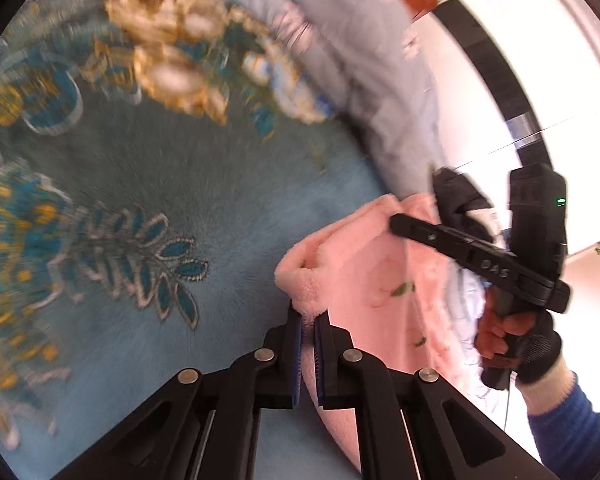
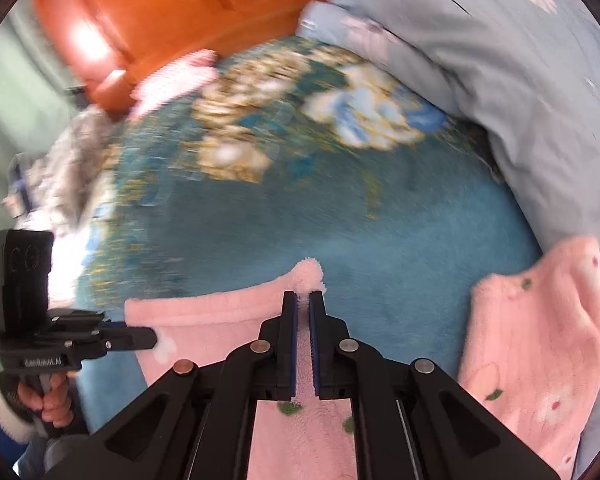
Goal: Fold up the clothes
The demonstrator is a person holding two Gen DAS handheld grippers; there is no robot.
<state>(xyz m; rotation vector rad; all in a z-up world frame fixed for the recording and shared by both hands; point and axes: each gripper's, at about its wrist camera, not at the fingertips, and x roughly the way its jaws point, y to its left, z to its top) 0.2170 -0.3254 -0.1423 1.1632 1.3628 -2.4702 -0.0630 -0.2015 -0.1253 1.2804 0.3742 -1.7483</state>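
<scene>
A pink fleece garment (image 1: 364,280) with small flower prints hangs between both grippers above a blue floral blanket. In the left wrist view, my left gripper (image 1: 309,316) is shut on a rolled edge of it. My right gripper (image 1: 398,225), held by a gloved hand (image 1: 536,348), pinches the far edge. In the right wrist view, my right gripper (image 2: 304,296) is shut on a fluffy corner of the pink garment (image 2: 220,316), and my left gripper (image 2: 150,336) grips its left edge. A second pink fleece piece (image 2: 532,340) lies at the right.
The blue floral blanket (image 2: 380,220) covers the bed surface. A light blue quilt (image 2: 520,60) is heaped along the right. An orange padded headboard (image 2: 180,12) stands at the back, and a grey cloth heap (image 2: 68,160) lies at the left edge.
</scene>
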